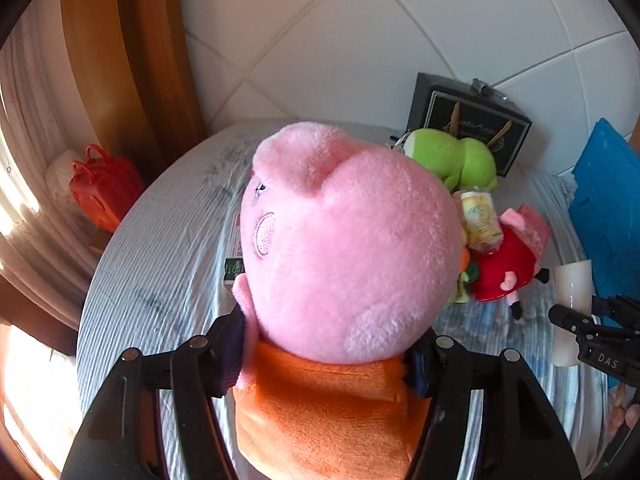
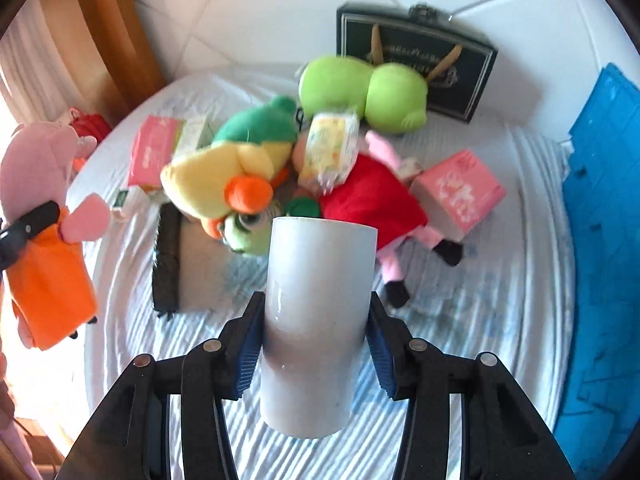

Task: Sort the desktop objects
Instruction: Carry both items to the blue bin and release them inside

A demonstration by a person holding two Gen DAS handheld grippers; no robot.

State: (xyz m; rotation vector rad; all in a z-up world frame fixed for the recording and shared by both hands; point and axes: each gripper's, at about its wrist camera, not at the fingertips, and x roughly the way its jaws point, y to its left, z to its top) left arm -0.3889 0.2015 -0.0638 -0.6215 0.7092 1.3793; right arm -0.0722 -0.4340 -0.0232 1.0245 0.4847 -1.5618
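Right claw grips white cylinder above plush toys

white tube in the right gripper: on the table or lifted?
Lifted. The right gripper clamps the white tube between its blue pads, and its lower end hangs clear above the striped cloth.

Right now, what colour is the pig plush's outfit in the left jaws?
Orange outfit, clearest in the left wrist view.

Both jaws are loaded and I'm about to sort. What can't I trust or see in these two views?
- Left wrist view: the pink pig plush in the orange dress fills the centre and hides most of the pile and tablecloth behind it.
- Same view: the white tube is partly covered by the right gripper.
- Right wrist view: the wrapped yellow packet is blurred, print unreadable.
- Right wrist view: the black framed sign has illegible lettering.
- Blue crate is cut off by the edge.
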